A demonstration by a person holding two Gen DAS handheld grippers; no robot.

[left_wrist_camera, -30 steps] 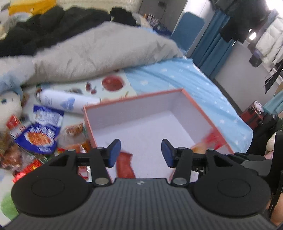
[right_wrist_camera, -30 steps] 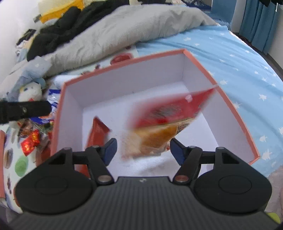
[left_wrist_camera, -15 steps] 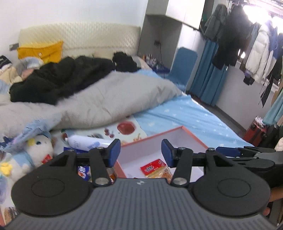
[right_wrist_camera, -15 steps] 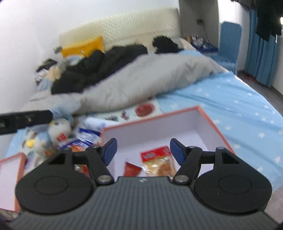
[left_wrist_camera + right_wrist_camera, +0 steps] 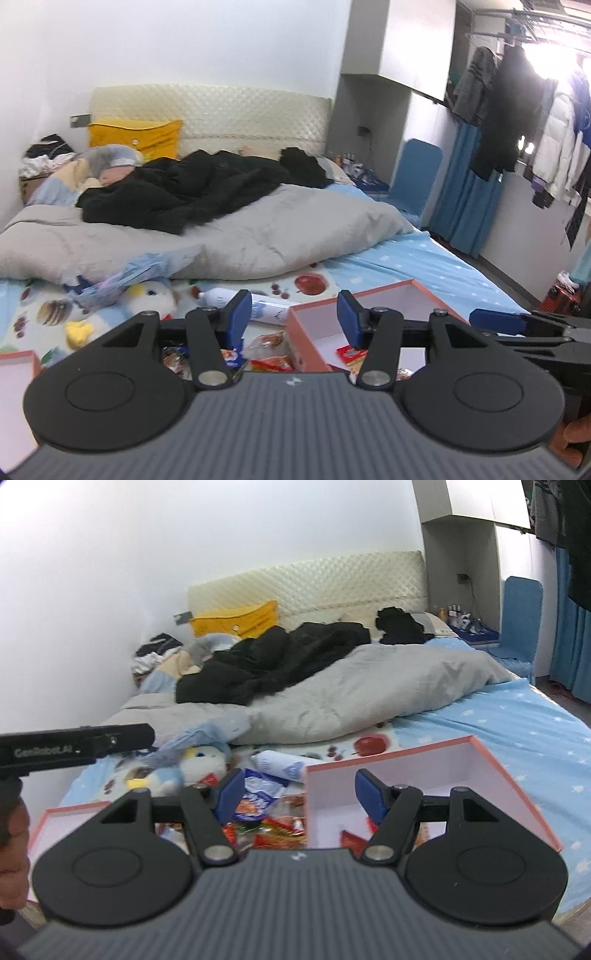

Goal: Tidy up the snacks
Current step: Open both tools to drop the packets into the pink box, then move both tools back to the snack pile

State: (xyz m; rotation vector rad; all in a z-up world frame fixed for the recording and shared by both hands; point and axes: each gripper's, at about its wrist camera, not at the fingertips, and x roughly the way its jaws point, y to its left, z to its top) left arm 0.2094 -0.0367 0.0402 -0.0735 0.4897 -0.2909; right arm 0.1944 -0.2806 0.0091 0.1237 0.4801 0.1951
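An open box (image 5: 491, 760) with an orange rim and white inside sits on the bed; it also shows in the left wrist view (image 5: 317, 325). Red snack packets (image 5: 349, 838) lie inside it, one seen in the left wrist view (image 5: 351, 355). A heap of loose snack packets (image 5: 266, 823) lies left of the box, also in the left wrist view (image 5: 269, 347). My left gripper (image 5: 294, 315) is open and empty, raised well above the bed. My right gripper (image 5: 298, 793) is open and empty, raised above the box's near edge.
A white bottle (image 5: 280, 764) and a plush toy (image 5: 199, 764) lie behind the snack heap. A second orange-rimmed box (image 5: 55, 819) sits at the left. A grey duvet (image 5: 369, 698) and black clothes (image 5: 273, 661) cover the far bed. The bed's right edge drops to the floor.
The right gripper dropped a red-orange packet into the box. Both grippers then lifted and tilted up away from the box, so the room came into view. Both stayed open.
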